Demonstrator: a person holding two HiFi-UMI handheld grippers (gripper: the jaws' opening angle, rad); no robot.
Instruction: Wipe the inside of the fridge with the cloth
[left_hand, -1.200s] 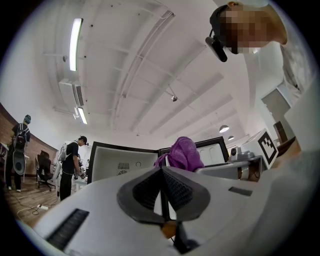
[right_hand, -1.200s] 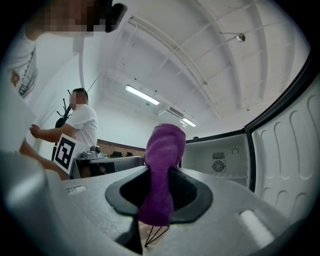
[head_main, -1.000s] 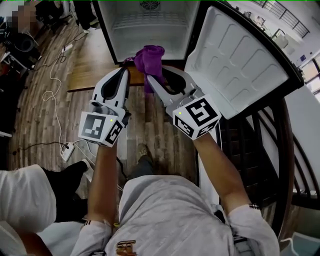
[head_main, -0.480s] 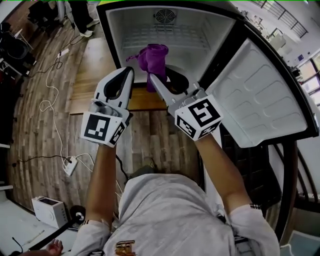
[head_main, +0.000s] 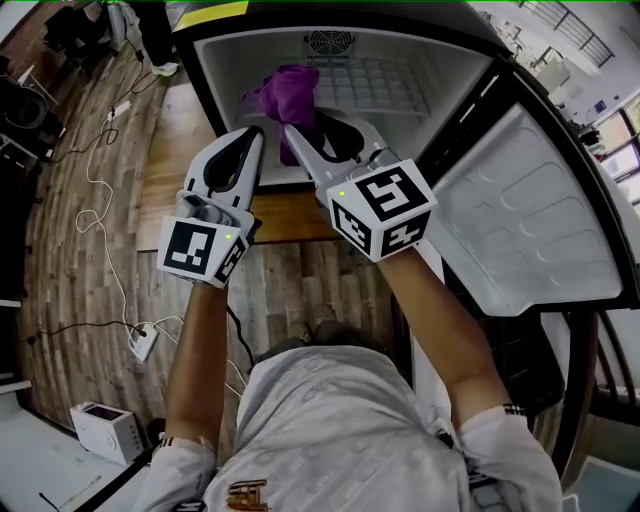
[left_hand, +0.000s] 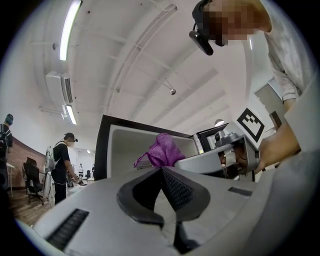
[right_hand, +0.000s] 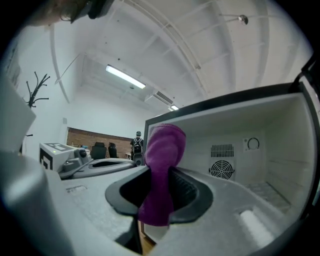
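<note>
A small open fridge (head_main: 420, 60) stands ahead, white inside, with a round fan grille (right_hand: 222, 169) on its back wall. Its door (head_main: 520, 215) is swung out to the right. My right gripper (head_main: 295, 138) is shut on a purple cloth (head_main: 290, 95), which bunches above the jaw tips at the fridge's mouth. In the right gripper view the cloth (right_hand: 162, 170) hangs between the jaws. My left gripper (head_main: 250, 140) is just left of it, jaws shut on nothing (left_hand: 161, 172), with the cloth (left_hand: 165, 151) beyond its tips.
The fridge sits on a wooden platform (head_main: 290, 215) above a plank floor. Cables and a power strip (head_main: 142, 343) lie on the floor to the left. People stand far off to the left (left_hand: 62, 160). A dark railing (head_main: 600, 370) runs at right.
The head view has shifted so the fridge interior shows more fully. Both grippers and the cloth have moved forward to the fridge opening.
</note>
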